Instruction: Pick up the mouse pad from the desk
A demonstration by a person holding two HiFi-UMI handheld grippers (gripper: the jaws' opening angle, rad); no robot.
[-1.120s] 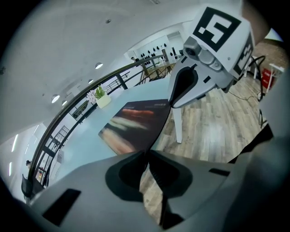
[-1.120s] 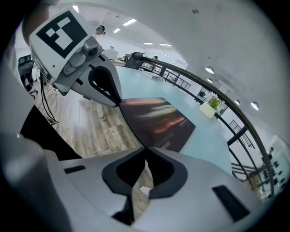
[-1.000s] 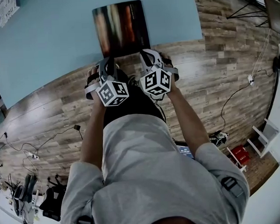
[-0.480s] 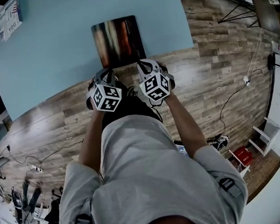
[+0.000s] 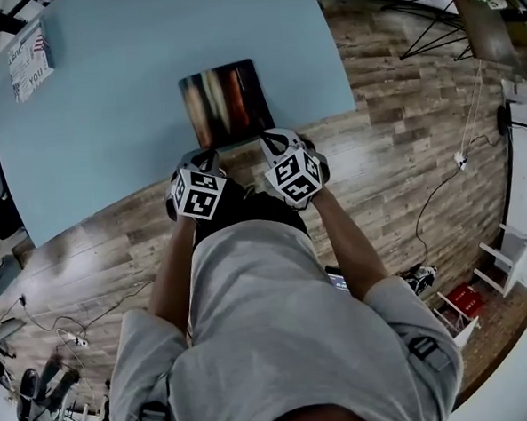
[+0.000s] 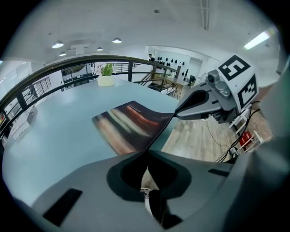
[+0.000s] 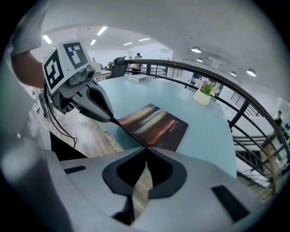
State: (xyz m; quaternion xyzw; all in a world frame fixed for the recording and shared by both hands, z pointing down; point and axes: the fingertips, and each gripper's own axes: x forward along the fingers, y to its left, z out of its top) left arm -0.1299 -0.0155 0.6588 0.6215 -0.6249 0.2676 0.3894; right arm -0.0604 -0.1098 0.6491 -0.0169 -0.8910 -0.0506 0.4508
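Observation:
The mouse pad [image 5: 224, 101], dark with red and orange streaks, lies on the pale blue desk [image 5: 106, 108], its near edge at the desk's front rim. My left gripper [image 5: 204, 157] pinches the near left corner, my right gripper [image 5: 274, 142] the near right corner. In the left gripper view the jaws have just been closing and meet on the pad's edge [image 6: 146, 153]; the pad [image 6: 129, 124] curves up toward them. In the right gripper view the right gripper [image 7: 146, 148] is shut on the pad [image 7: 156, 123], whose near edge is raised off the desk.
A potted plant [image 6: 106, 79] stands at the desk's far side by a dark railing [image 7: 235, 106]. A white printed box [image 5: 27, 59] sits at the desk's far left corner. Below the front rim is wood floor [image 5: 401, 125] with cables.
Both grippers have risen slightly with the pad's near edge between their jaws, and the left one has rolled. The pad's far part still lies on the desk.

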